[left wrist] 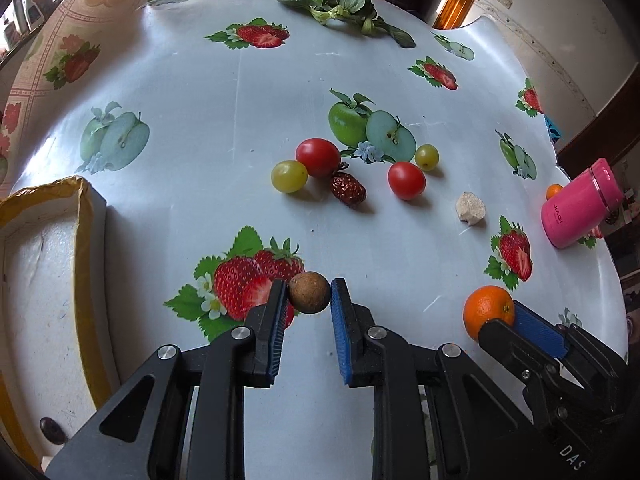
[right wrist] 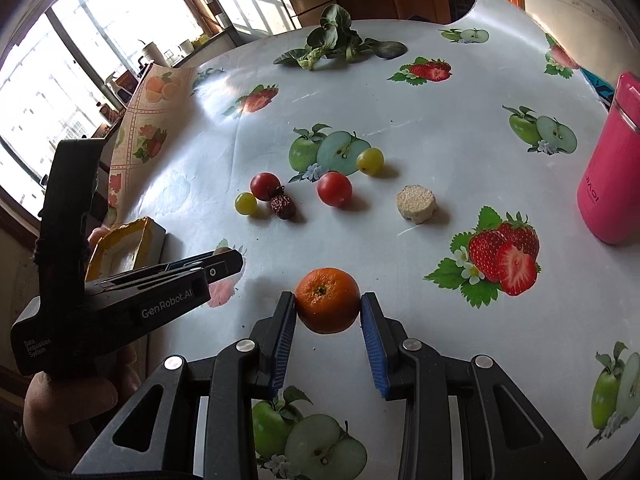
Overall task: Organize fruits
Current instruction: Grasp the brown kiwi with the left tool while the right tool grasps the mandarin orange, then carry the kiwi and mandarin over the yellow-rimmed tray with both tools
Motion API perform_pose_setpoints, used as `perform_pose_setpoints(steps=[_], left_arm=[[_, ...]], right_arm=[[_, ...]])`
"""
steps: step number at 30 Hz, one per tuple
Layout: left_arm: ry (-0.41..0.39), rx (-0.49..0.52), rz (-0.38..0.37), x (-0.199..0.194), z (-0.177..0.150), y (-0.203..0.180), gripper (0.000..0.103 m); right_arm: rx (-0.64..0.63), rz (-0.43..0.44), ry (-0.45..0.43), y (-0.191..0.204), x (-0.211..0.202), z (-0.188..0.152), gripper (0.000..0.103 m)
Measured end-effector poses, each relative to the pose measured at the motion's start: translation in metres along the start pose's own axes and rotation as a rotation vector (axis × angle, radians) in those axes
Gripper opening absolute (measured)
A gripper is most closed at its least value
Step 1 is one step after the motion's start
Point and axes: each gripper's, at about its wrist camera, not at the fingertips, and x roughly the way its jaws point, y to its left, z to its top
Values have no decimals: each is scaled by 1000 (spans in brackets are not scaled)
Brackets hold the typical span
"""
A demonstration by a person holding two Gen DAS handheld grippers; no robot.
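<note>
While your left gripper (left wrist: 310, 294) jaws pinch a brown fruit (left wrist: 309, 293) and your right (right wrist: 328, 304) the orange (right wrist: 327, 300), tomatoes (left wrist: 318, 157), grapes (left wrist: 289, 176) lie ahead; box (left wrist: 24, 256) contents unclear.

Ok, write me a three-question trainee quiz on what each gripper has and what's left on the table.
1. True or false: the left gripper is shut on the small brown round fruit.
2. What do the right gripper fingers clamp? A) a red tomato B) the orange C) the pink bottle
3. How many green grapes lie loose on the tablecloth?

Key: 1 true. 2 B. 3 two: one grape beside a tomato, the other grape near the printed apple.
</note>
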Motion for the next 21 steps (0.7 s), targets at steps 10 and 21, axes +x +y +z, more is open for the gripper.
perform_pose_setpoints(steps=[10, 21], left_arm=[[-36, -46, 33, -43, -34, 26, 19], [-80, -81, 47, -82, -63, 52, 19]], right_arm=[[-57, 20, 1, 35, -21, -22, 34], [-149, 40, 15, 81, -34, -46, 34]])
